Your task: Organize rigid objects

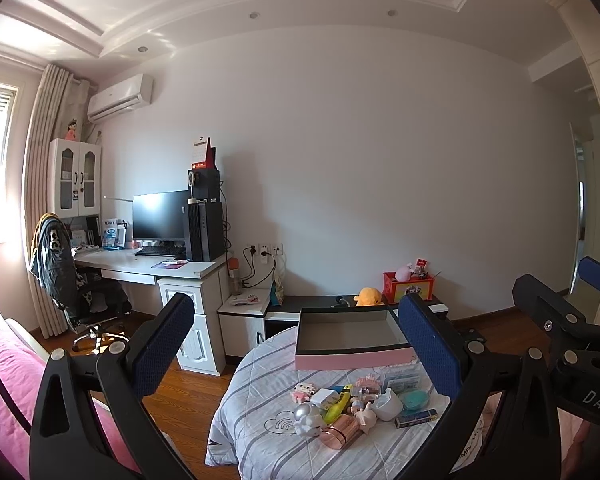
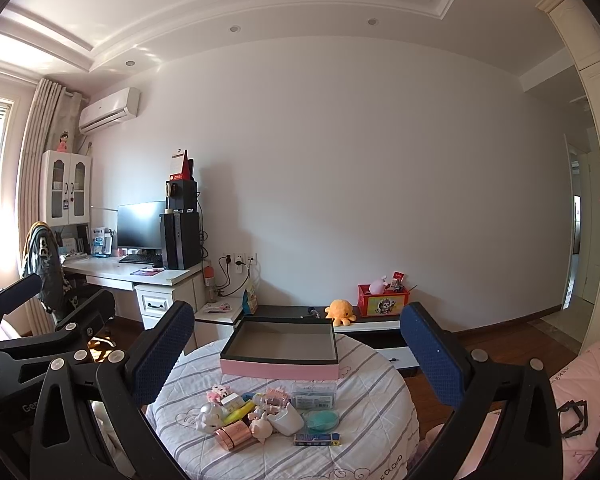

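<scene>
Both grippers, left gripper [image 1: 296,344] and right gripper [image 2: 296,354], hang spread, empty; the rose-gold tube [image 2: 236,436] at the table's [image 2: 372,456] near edge looks light, slick — pinch mid-barrel.

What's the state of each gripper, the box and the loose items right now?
left gripper: open, holding nothing.
right gripper: open, holding nothing.
pink box: lid off, empty, upright on the round table.
rose-gold tube: lying on its side.
white cup: tipped over.
blue bar: lying flat, apart from the pile.
</scene>
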{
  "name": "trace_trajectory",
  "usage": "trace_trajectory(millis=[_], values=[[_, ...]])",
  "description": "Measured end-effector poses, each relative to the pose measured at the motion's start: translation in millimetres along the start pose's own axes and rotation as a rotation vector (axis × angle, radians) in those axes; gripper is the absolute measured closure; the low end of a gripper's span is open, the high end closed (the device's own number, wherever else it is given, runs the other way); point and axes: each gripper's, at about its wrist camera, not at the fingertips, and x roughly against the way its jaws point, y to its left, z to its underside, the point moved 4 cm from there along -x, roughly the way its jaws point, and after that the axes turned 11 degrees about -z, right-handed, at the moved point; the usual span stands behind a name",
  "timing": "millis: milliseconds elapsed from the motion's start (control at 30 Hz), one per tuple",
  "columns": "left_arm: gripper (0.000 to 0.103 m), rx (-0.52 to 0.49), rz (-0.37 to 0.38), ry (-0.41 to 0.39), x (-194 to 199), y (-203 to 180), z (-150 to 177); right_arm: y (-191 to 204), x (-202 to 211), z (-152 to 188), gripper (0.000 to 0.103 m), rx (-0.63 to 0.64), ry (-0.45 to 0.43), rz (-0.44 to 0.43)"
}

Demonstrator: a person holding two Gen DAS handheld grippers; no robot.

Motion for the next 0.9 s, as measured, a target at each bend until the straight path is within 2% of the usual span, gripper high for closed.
trace_trajectory(millis=[533, 700, 900], values=[[0.000, 0.001, 0.000, 0.000, 1, 1, 0, 0, -2, 3, 0.000, 0.001, 0.011, -0.003], [0.000, 0.001, -0.003, 0.002, 9, 19, -3, -1, -1, 3, 0.000, 0.001, 0.012, -0.004], [0.000, 0.001, -0.007, 0.001, 10, 20, -3, -1, -1, 4, 0.000, 0.002, 0.015, -0.003]])
